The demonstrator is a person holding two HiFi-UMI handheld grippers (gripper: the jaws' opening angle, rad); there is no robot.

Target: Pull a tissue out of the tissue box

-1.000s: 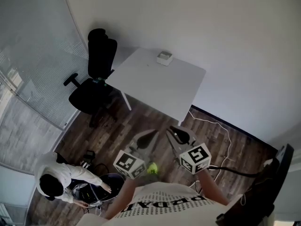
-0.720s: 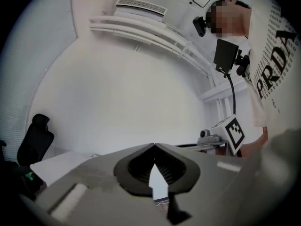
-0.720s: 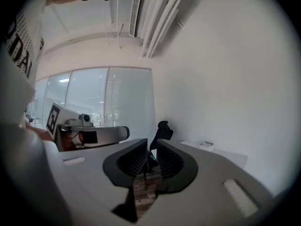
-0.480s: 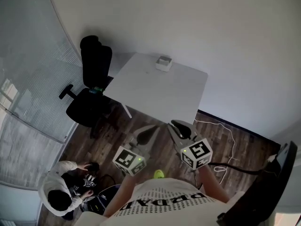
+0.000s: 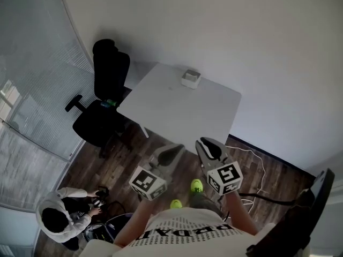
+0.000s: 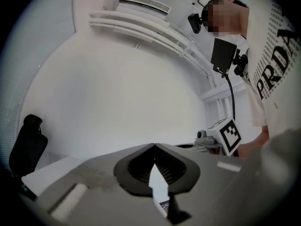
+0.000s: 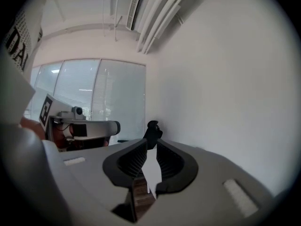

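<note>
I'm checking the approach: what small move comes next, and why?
Probably step toward the table, bringing the left gripper and right gripper forward: the tissue box sits at its far edge by the wall, and both grippers hang over the floor, short of the table.

walls: plain white | floor: dark wood planks | furniture: white table against wall, black office chair just beside it | window: blinds, daylit, left side

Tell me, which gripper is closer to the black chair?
Left. The left gripper is right of the black chair; the right gripper is farther right, beyond the left one.
</note>
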